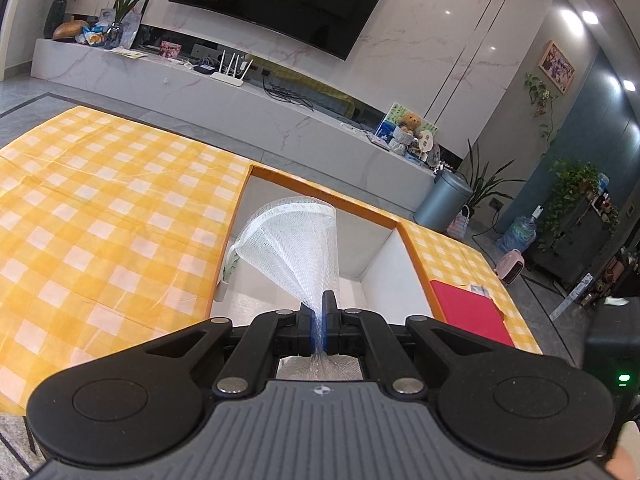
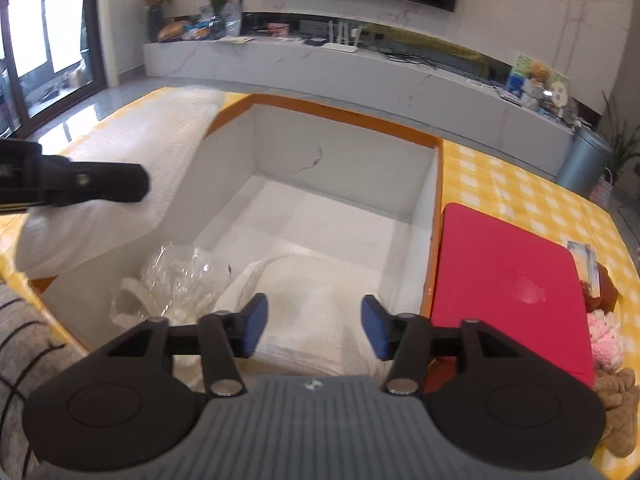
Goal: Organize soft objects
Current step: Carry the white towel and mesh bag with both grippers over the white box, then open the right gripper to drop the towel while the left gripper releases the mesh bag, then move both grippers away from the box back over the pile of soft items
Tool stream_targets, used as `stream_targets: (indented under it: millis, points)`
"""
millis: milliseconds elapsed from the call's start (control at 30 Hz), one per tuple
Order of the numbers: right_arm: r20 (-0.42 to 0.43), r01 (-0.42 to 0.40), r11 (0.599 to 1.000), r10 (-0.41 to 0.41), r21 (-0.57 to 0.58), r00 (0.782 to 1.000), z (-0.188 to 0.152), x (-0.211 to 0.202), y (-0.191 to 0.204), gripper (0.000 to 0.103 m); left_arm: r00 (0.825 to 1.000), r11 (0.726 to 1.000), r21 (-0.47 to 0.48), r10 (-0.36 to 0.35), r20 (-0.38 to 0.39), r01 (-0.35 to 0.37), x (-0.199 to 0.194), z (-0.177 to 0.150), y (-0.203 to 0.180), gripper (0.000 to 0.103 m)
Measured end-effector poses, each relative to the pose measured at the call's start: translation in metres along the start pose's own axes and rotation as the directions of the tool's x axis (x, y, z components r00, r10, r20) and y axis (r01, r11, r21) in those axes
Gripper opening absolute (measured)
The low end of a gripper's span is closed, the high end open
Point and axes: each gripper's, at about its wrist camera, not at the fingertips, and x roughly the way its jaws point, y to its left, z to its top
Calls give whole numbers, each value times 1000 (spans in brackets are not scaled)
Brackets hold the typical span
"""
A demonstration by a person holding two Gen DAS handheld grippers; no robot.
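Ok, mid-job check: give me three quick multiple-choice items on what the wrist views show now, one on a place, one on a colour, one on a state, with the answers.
1. Where does the folded white cloth lie?
A. inside the box
B. on the red board
C. on the floor

2. What colour is the outer rim of the box?
A. green
B. orange
C. black

3. How does the left gripper stand?
A. open and empty
B. out of view
C. shut on the white mesh sheet

Answers:
1 A, the cloth rests on the box floor beside a clear plastic bag, below the open right gripper.
2 B, an orange edge runs round the white walls.
3 C, the white mesh sheet fans out from between the closed jaws, over the box.
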Motion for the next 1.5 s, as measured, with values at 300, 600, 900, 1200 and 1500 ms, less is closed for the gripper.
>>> stream_targets:
  millis: [300,600,900,1200,1500]
  points:
    - [85,-26,999,25,20,996,2,-22,-21,60,999,993,115,-25,-41,29,23,-9,-17,3]
    - [95,-34,999,32,22,995,2,-22,-22,56,968,967,221,170,-184,-128,69,-25,-35,4]
    - [99,-30,999,28,17,995,1,-23,-23,55,964,955,215,234,-127,-203,63,-25,-36,64]
    - [106,4,999,-9,51,994,0,-27,-33,58,980,971,171,182,-75,-167,36,-18,-37,89]
    - [144,-2,996,-11,91,990,2,-39,-45,63,996,994,87,69,-60,-64,32,-11,-26,91]
